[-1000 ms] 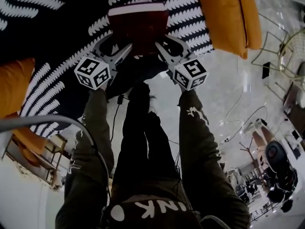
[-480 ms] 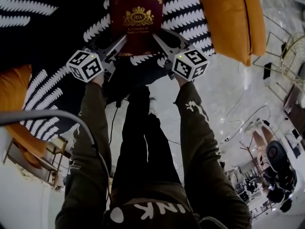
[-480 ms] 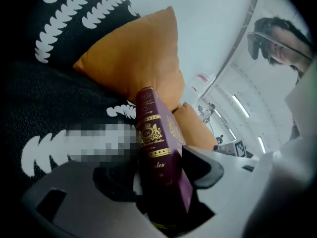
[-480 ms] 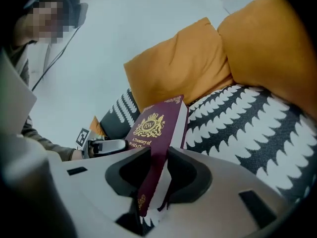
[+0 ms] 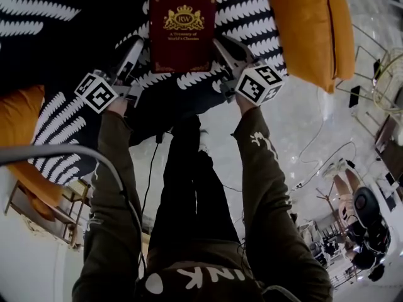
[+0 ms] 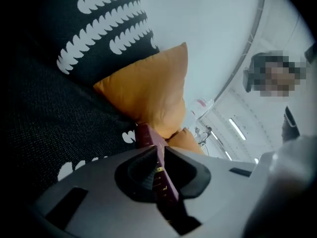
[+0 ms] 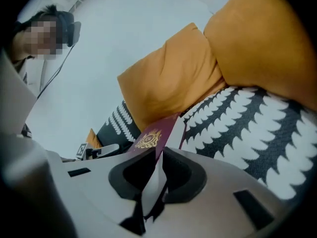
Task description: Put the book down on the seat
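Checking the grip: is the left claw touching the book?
Touching. The left gripper view shows the left claw closing, with its jaws pressed on the book between them.

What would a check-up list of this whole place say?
surface: black seat with white leaf pattern.
job's things: red book, cover up, over the seat.
clutter: orange cushion right of the book, another at left.
grippers: left gripper and right gripper, jaws closing, book edge between each pair.
cables: black cable hanging by the person's legs; thin cables on the floor.
surroundings: pale shiny floor, wire chair at right.
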The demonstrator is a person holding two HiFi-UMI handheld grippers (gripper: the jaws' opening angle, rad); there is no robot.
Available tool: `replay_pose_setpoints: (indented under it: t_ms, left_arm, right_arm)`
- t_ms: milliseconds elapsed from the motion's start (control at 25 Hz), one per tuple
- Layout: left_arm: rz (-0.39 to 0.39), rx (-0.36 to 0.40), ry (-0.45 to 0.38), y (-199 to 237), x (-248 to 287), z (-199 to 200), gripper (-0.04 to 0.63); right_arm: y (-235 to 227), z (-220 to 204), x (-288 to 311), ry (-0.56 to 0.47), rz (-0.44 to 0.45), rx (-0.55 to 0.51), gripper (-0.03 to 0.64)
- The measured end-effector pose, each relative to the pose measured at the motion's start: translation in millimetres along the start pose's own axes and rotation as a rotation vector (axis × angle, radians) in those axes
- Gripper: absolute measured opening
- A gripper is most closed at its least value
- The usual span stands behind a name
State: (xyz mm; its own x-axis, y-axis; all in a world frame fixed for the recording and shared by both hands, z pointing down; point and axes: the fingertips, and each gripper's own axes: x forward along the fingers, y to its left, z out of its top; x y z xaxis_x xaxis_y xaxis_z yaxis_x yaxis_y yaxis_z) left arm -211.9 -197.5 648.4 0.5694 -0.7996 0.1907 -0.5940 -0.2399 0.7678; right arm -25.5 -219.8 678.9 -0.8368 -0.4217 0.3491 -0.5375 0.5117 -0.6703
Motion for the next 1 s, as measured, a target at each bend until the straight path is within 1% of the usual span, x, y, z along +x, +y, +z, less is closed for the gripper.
replay_pose_setpoints:
  t_ms: [40,80,120,200,280,520,640,800,1000]
  left_arm:
    - [-0.001,0.026,0.003,-0.9,-1.3,0.8,0.023]
    - [-0.004,0.057,0.007,-2.8,-1.7,2.2,0.005]
    - [-0.009,0.093,0.008,-5.6,-1.5,4.9,0.005]
    - [-0.018,0.173,0.011,-13.6,0.2,11.8,0.003]
    - [-0.018,0.246,0.013,-23.3,2.7,16.9,0.003]
    - [-0.031,0.428,0.028,-65.9,12.3,31.2,0.003]
    - [-0.058,0.498,0.013,-100.8,9.8,45.8,0.003]
    - [-0.081,0.587,-0.008,-161.3,2.3,67.2,0.003]
    - [-0.099,0.725,-0.069,-248.6,-9.9,117.6,0.003]
  right_arm:
    - [-2.1,3.5,-2.4,-0.008,-0.025,-0.031,0.05]
    - [-3.2,7.3,-3.7,-0.011,-0.05,-0.073,0.028]
    - [-2.4,11.6,-3.9,-0.013,-0.069,-0.119,0.009]
    - [4.9,20.3,-2.2,-0.016,-0.086,-0.197,0.009]
    - [14.2,27.1,-2.0,-0.025,-0.082,-0.248,0.009]
    - [49.6,50.3,-11.0,-0.07,-0.047,-0.343,0.01]
    - [80.6,70.2,-24.0,-0.105,-0.029,-0.405,0.011]
    - [128.2,102.7,-54.6,-0.145,-0.012,-0.505,0.011]
    - [195.1,165.3,-95.1,-0.241,0.005,-0.639,0.011]
